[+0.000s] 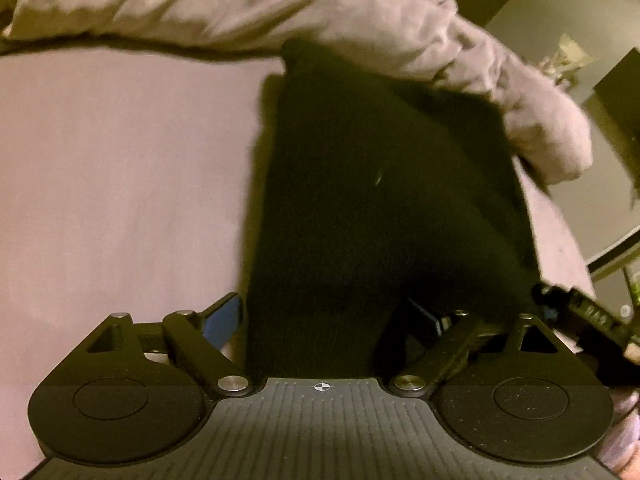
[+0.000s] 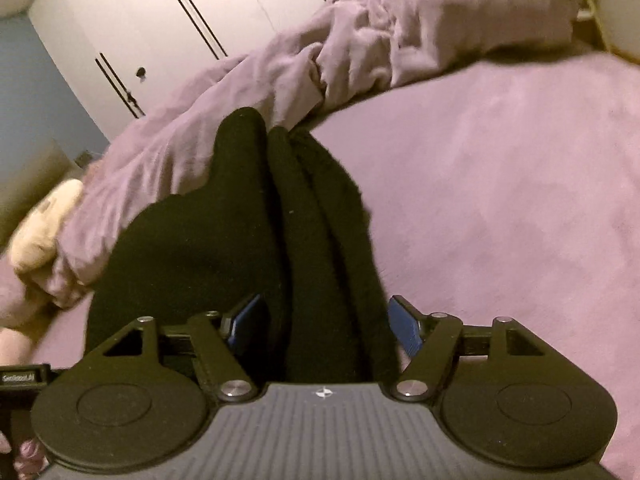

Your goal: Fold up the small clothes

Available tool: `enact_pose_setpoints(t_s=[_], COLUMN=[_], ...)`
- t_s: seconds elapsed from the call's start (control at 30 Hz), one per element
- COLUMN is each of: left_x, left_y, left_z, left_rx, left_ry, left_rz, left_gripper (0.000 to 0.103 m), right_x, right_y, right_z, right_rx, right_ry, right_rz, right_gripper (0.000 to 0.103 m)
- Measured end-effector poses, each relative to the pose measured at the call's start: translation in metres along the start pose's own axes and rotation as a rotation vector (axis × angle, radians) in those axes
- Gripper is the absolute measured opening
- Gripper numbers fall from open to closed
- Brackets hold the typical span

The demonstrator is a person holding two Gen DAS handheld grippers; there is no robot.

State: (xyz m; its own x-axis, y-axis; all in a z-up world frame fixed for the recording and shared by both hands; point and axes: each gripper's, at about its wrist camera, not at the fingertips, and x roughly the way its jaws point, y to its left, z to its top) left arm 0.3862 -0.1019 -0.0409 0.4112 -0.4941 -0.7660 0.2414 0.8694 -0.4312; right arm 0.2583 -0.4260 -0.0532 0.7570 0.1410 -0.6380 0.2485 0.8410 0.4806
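A black garment (image 1: 380, 200) lies on the pink bed sheet (image 1: 120, 180) and runs forward from between my left gripper's (image 1: 324, 320) blue-padded fingers (image 1: 224, 316), which stand around its near edge. The same black garment (image 2: 248, 240), bunched in folds, runs forward from my right gripper (image 2: 324, 324), whose blue pads (image 2: 404, 328) stand on either side of the cloth. The jaws of both sit wide, with cloth filling the gap. The fingertips are partly hidden by the fabric. The right gripper's body (image 1: 592, 320) shows at the right edge of the left wrist view.
A crumpled pink duvet (image 1: 280, 4) lies behind the garment, also in the right wrist view (image 2: 360, 48). A cream soft toy (image 2: 40, 224) sits at the left. White wardrobe doors (image 2: 160, 20) stand beyond the bed. The bed edge (image 1: 568, 248) falls away at right.
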Motion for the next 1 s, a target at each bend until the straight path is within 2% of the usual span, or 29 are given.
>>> enact_pose_setpoints(t_s=[0.1,0.17,0.2,0.33,0.43,0.53,0.57,0.63,0.67,0.73,0.77,0.83,1.0], left_x=[0.016,0.03,0.032,0.038,0.042,0.048,0.048,0.046,0.044,0.036,0.031,0.022,-0.006], left_y=[0.009,0.024,0.028,0.03,0.035,0.038,0.04,0.043,0.042,0.039,0.036,0.032,0.022], left_z=[0.006,0.011,0.012,0.014,0.013,0.014,0.016,0.017,0.017,0.017,0.018,0.021,0.028], left_rx=[-0.037,-0.127,-0.152,-0.139,-0.185,-0.194,-0.204,-0.22,-0.212,-0.172,-0.156,-0.14,-0.091], left_ry=[0.052,0.1,0.103,0.089,0.079,0.091,0.086,0.077,0.069,0.046,0.035,0.018,-0.026], left_rz=[-0.078,-0.15,-0.179,-0.238,-0.299,-0.322,-0.335,-0.356,-0.357,-0.352,-0.352,-0.346,-0.325], left_gripper=[0.092,0.091,0.091,0.091,0.095,0.094,0.092,0.077,0.075,0.062,0.059,0.054,0.05], right_x=[0.015,0.018,0.019,0.026,0.037,0.043,0.044,0.048,0.048,0.046,0.045,0.044,0.044], right_y=[-0.013,-0.019,-0.023,-0.031,-0.025,-0.017,-0.014,-0.008,-0.008,-0.011,-0.011,-0.008,0.016], right_z=[0.003,0.003,0.003,0.003,0.002,0.003,0.003,0.003,0.0,-0.004,-0.005,-0.005,-0.006], right_rx=[0.099,0.143,0.175,0.242,0.221,0.196,0.184,0.141,0.135,0.16,0.175,0.182,0.196], right_ry=[0.046,0.037,0.036,0.052,0.106,0.123,0.122,0.119,0.116,0.112,0.115,0.121,0.158], right_rz=[0.076,0.137,0.173,0.303,0.349,0.332,0.328,0.305,0.307,0.327,0.335,0.343,0.381], right_gripper=[0.08,0.085,0.088,0.096,0.098,0.099,0.097,0.078,0.069,0.062,0.059,0.056,0.056])
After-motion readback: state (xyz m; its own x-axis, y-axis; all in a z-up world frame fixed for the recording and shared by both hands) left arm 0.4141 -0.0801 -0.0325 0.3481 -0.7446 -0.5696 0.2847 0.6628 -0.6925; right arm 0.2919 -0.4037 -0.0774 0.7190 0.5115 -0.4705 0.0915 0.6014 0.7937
